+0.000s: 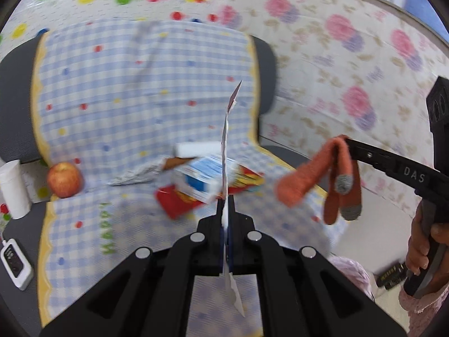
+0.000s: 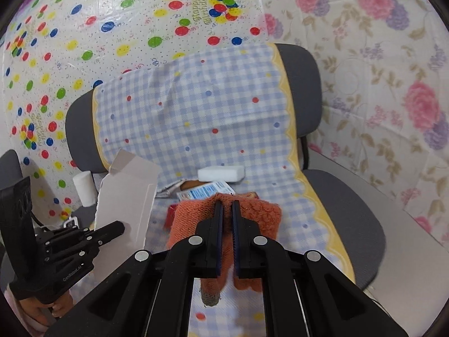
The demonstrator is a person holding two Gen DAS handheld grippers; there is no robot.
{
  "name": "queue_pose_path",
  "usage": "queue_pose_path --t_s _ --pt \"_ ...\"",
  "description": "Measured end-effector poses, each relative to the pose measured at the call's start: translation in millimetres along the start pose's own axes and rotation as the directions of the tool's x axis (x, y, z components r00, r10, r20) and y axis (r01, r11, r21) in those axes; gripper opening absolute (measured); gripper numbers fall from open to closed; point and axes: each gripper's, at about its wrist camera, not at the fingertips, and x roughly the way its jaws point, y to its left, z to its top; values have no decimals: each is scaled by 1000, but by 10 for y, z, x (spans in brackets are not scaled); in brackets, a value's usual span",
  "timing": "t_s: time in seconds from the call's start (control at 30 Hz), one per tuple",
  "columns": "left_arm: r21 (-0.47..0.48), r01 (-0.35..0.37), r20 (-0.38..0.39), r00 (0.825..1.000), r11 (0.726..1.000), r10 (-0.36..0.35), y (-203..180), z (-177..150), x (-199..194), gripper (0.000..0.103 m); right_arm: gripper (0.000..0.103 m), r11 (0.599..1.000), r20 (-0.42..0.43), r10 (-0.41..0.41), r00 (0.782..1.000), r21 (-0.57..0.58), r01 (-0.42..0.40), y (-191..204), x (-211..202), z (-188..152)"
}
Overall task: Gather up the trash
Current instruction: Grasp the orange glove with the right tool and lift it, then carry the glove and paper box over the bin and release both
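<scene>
Left hand-held gripper (image 1: 224, 207): jaws clamped on a torn grey card flap (image 1: 226, 140), held edge-on above the chair seat (image 2: 353, 216), long axis running up and away from the fingers, tip toward the backrest. Right hand-held gripper (image 2: 228, 210): jaws pinched on an orange glove (image 1: 322, 179), its long axis hanging down, 2 grey fingertips lowest. On the checked cloth (image 1: 134, 84), mid-seat: blue-white carton (image 1: 196, 181) lying on a red packet (image 1: 179, 200); white foam block (image 1: 196, 149) just behind, near the backrest. Apple (image 1: 64, 179) at the seat's left edge.
</scene>
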Motion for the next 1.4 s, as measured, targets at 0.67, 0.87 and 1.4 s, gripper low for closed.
queue_pose_path --t_s 0.67,0.87,1.4 --pt "195 351 -172 931 916 -320 -1601 -664 189 0 7 934 -99 -331 938 109 341 -785 -1199 -1115" --pt "234 418 -237 900 878 -365 -1971 -809 341 0 7 890 -169 -400 901 161 426 -1105 -1379 -1430" --pt "204 427 -278 888 881 -366 -2076 -810 627 42 49 866 -253 -403 880 205 456 -1431 -1230 -1617"
